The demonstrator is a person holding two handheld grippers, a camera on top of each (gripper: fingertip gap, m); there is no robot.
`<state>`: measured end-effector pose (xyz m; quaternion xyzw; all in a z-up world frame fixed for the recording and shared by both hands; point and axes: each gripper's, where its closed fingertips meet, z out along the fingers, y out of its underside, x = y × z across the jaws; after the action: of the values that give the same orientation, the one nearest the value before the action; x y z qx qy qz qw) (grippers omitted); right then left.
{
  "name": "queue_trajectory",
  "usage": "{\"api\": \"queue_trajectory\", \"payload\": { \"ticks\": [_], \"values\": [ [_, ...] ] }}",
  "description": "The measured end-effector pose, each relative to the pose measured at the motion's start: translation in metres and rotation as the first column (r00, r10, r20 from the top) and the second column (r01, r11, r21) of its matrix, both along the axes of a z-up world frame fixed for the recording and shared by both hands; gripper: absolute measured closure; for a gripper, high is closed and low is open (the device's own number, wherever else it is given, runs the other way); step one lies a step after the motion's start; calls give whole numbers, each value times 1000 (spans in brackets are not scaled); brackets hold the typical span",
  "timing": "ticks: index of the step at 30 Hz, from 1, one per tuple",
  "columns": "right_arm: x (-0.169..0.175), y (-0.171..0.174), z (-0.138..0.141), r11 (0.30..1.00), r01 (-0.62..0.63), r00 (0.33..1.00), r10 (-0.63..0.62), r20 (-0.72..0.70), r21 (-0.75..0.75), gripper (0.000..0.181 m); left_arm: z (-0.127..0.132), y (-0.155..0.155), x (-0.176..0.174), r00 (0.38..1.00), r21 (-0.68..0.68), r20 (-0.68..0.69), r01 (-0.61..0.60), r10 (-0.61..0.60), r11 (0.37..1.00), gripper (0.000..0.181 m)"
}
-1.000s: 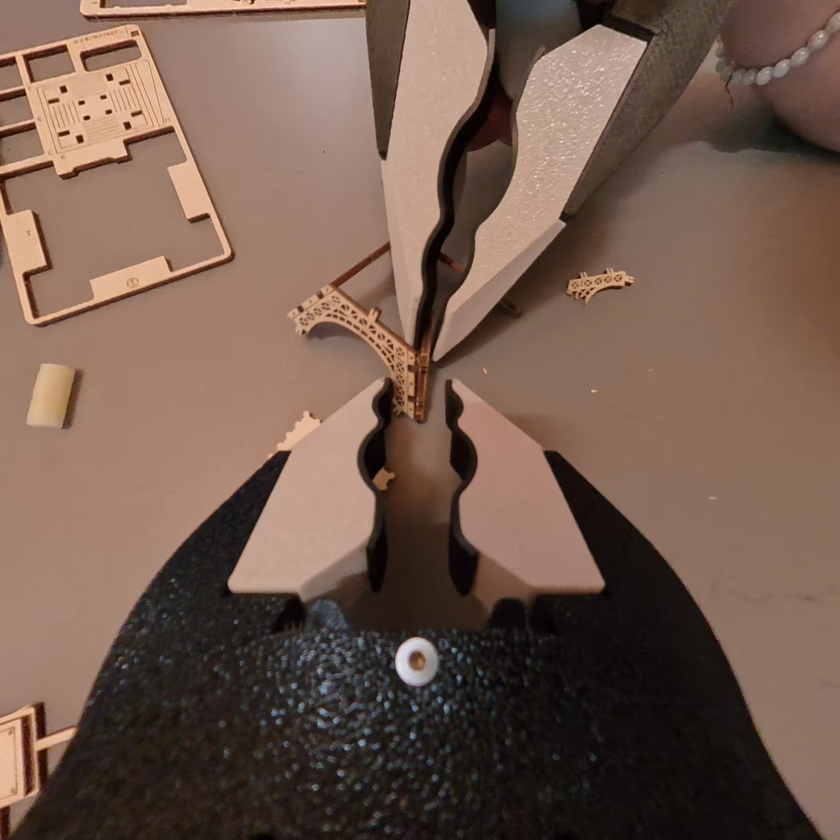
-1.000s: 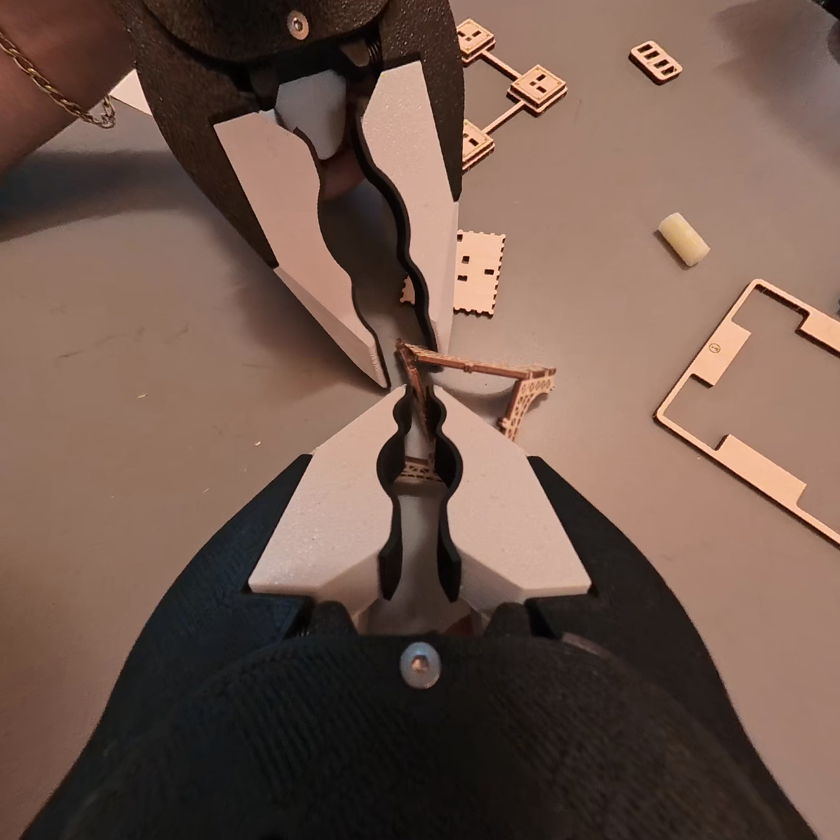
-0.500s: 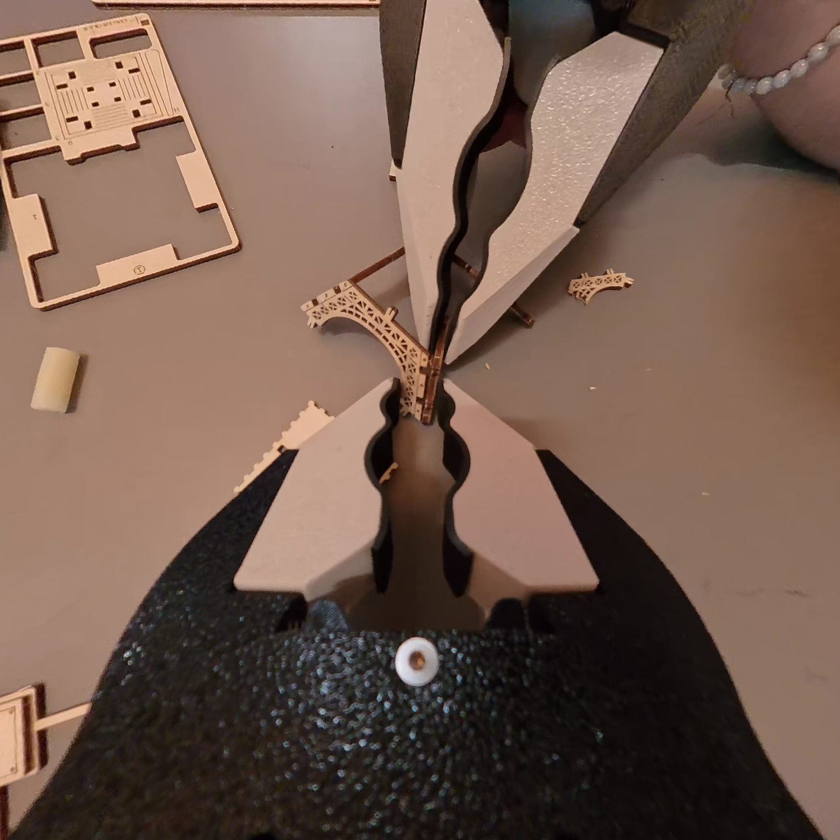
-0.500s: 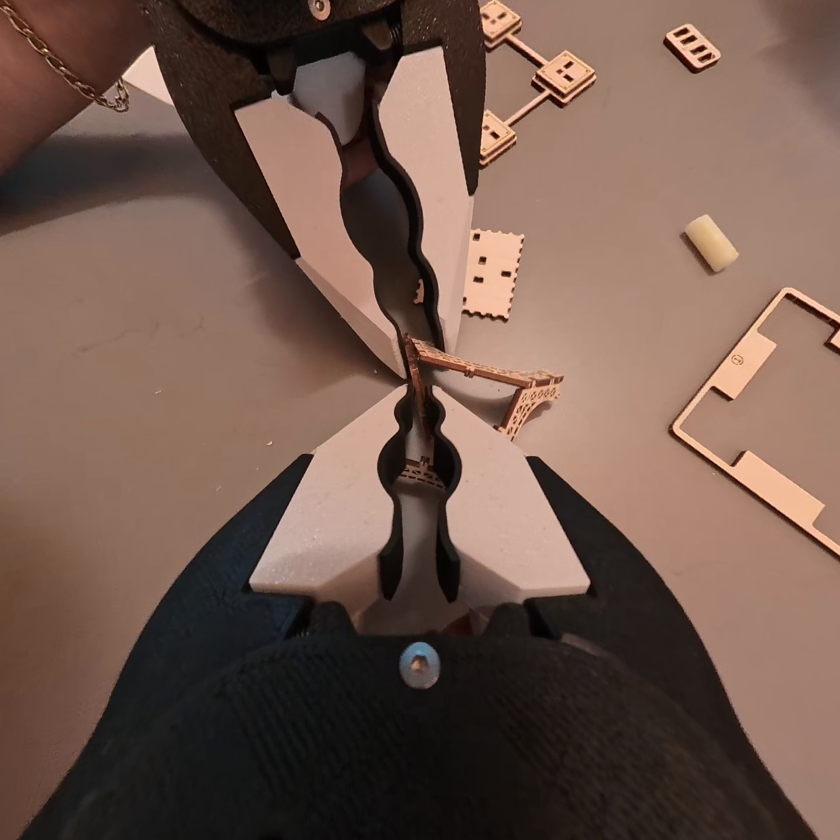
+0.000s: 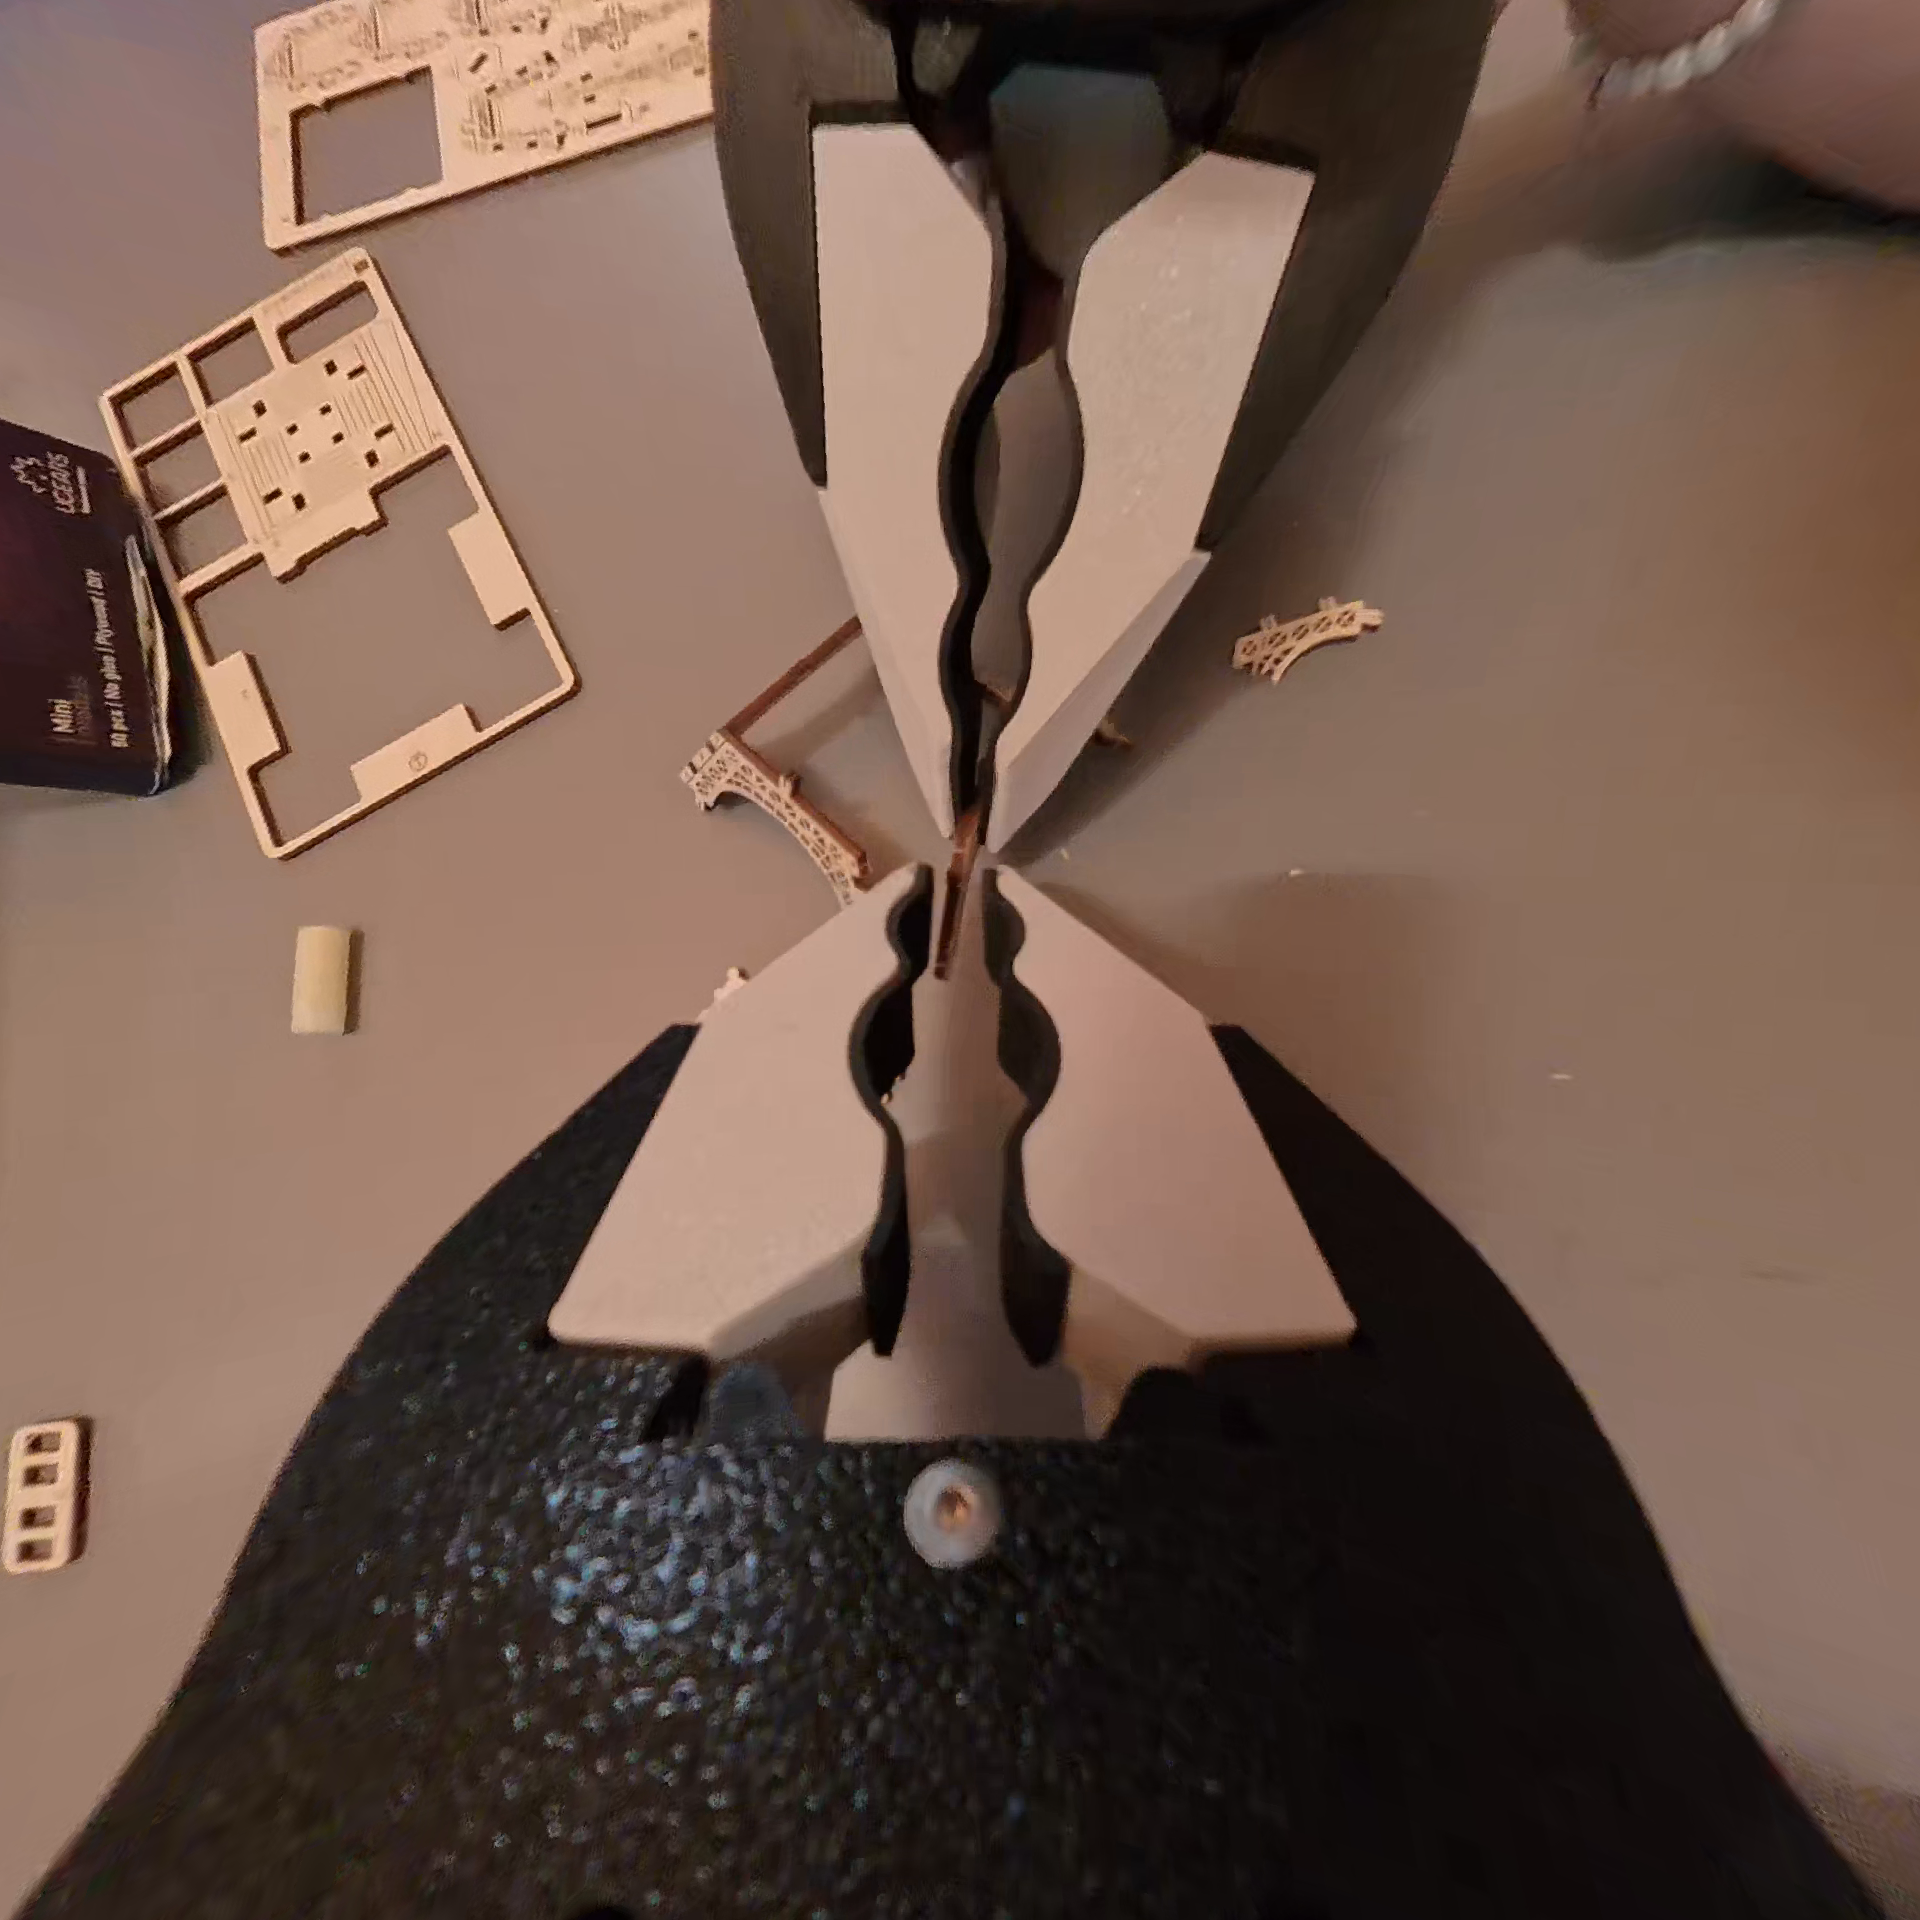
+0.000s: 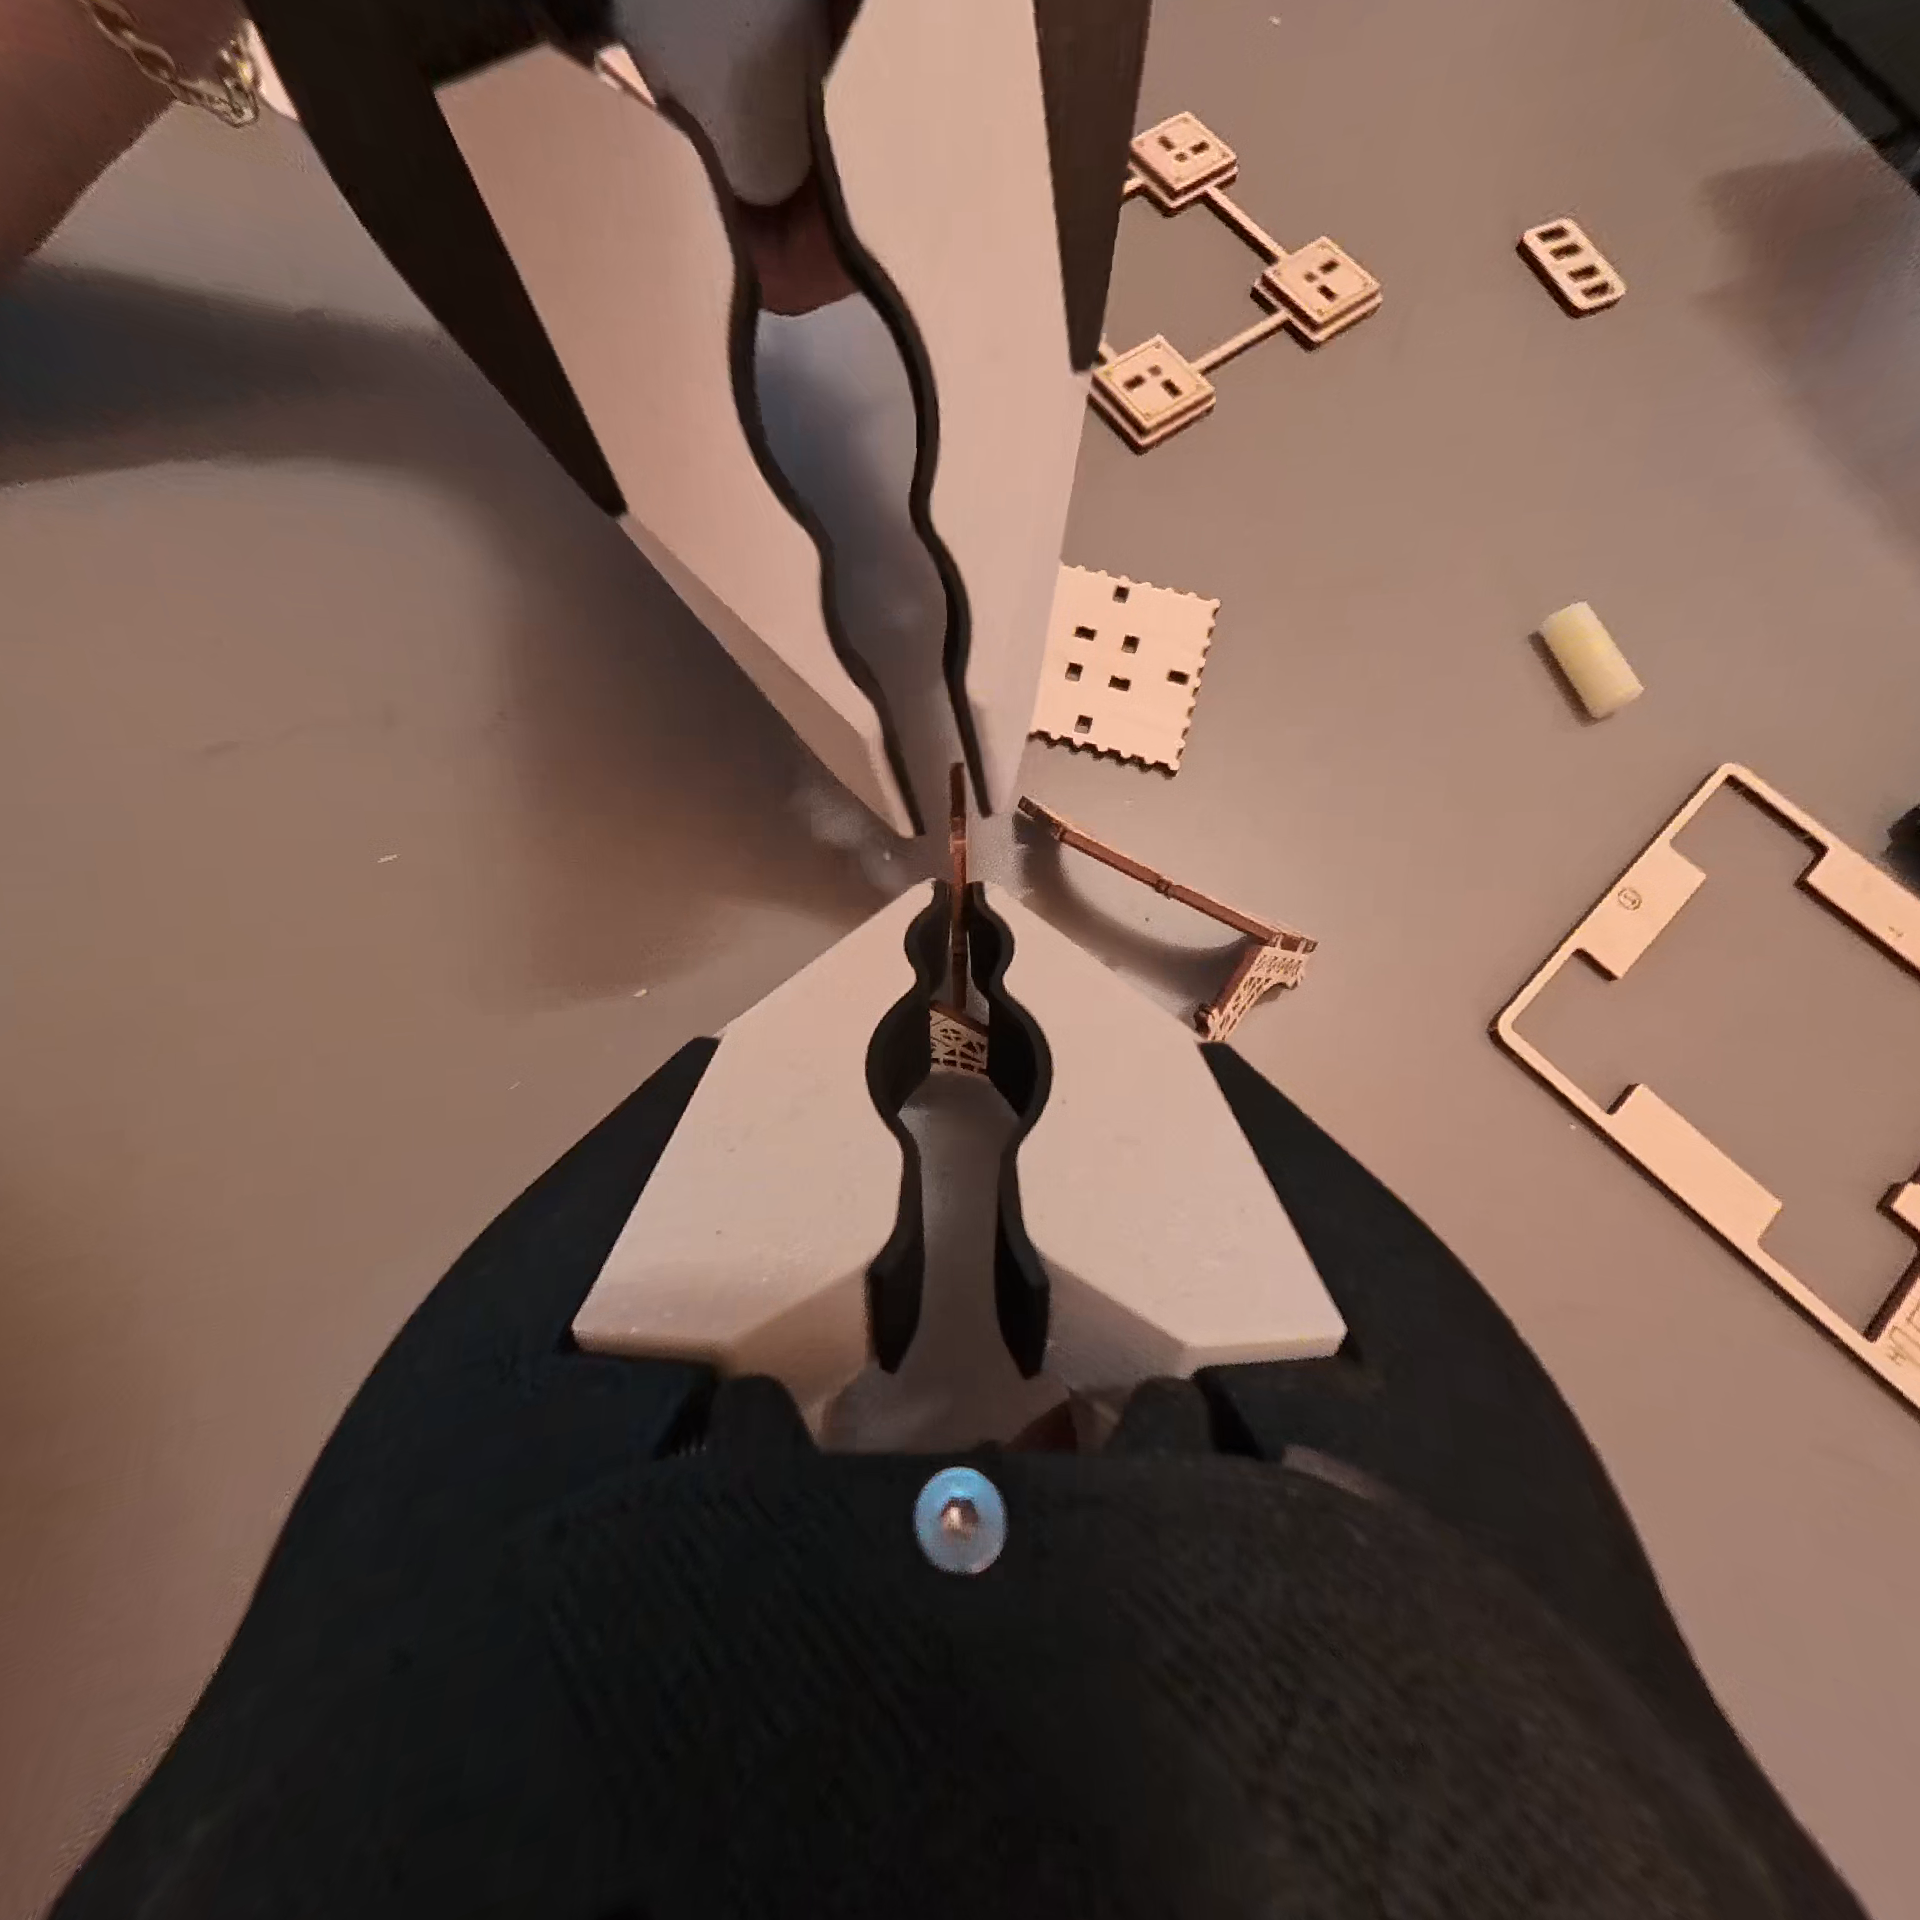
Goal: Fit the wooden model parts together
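Note:
My right gripper is shut on a thin wooden lattice part, held edge-on, with its end sticking out past the tips. My left gripper faces it tip to tip. Its jaws stand a narrow gap apart around that end, with a slit of space on each side. In the left wrist view the right gripper comes down from the top. A lattice arch leg with a thin bar lies just beside the tips and also shows in the right wrist view. I cannot tell whether it joins the held part.
On the grey table lie cut-out wooden sheets, a dark booklet, a cream cylinder, a small arch piece, a slotted square plate, linked squares and small slotted strips. Both grippers' tips are close together, under 4 cm apart. Left tips and right tips are each some 9 cm from the small arch piece.
The left jaws have narrowed around the end of the held part. The two grippers have lined up head-on, and the part now shows edge-on between them.

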<state>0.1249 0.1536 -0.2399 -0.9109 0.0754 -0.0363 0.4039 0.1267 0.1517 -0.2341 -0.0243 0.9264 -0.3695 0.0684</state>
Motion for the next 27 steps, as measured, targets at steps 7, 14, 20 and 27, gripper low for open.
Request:
{"api": "queue_trajectory", "payload": {
  "ticks": [7, 14, 20, 27],
  "values": [
    [6, -2, 4, 999, 23, 1000, -23, 21, 41, 177, 3, 0, 6, 998, -67, -52, -39, 35, 997, 181],
    [10, -3, 6, 998, 32, 997, -35, 64, 55, 177, 11, 3, 7, 978, -248, -208, -73, 20, 966, 181],
    [10, -4, 8, 997, 34, 998, -38, 55, 74, 173, 2, 3, 6, 984, -209, -178, -52, 15, 977, 181],
    [11, -3, 4, 996, 52, 998, -53, 19, 66, 181, 0, 4, 15, 989, -193, -137, -91, 65, 977, 173]
  ]
}}
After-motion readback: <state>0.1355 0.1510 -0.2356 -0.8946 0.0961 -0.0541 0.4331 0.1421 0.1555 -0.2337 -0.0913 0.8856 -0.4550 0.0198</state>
